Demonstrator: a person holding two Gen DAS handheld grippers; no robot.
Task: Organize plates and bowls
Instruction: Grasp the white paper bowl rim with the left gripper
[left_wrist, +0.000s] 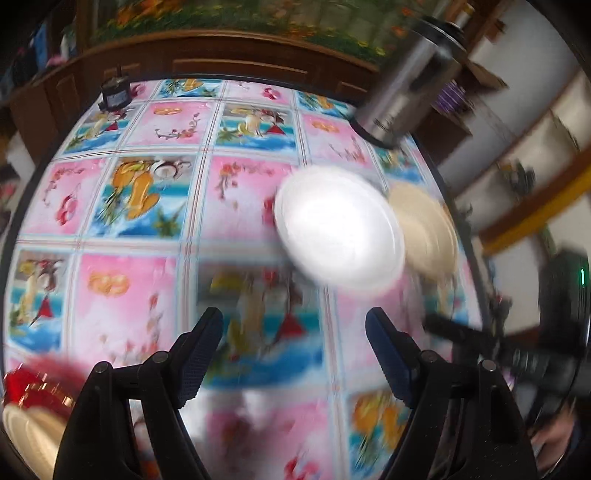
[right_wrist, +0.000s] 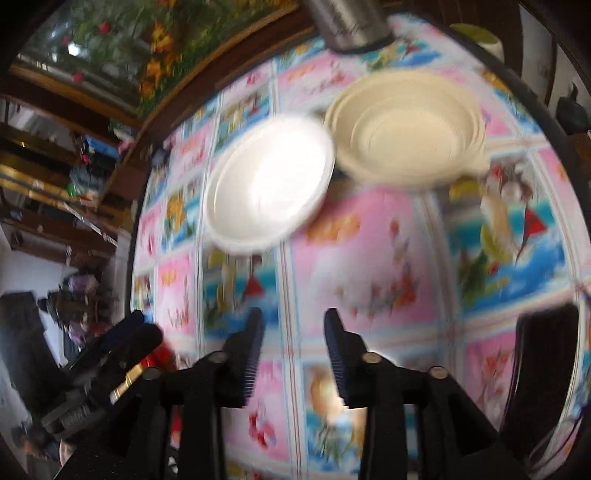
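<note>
A white bowl (left_wrist: 338, 227) sits on the round table with the patterned cloth (left_wrist: 147, 206), touching a cream stack of plates (left_wrist: 424, 229) on its right. In the right wrist view the white bowl (right_wrist: 267, 182) is ahead left and the cream stack (right_wrist: 404, 138) ahead right. My left gripper (left_wrist: 295, 332) is open and empty, short of the white bowl. My right gripper (right_wrist: 293, 328) is open and empty, short of both. A red bowl (left_wrist: 33, 384) and a cream plate (left_wrist: 29, 432) show at the left wrist view's lower left.
A steel thermos (left_wrist: 410, 81) stands at the table's far right edge, also at the top of the right wrist view (right_wrist: 347, 22). A small black device (left_wrist: 116, 94) sits at the far left edge. A wooden cabinet (left_wrist: 221, 59) lies behind the table. The other gripper (left_wrist: 517, 354) shows at right.
</note>
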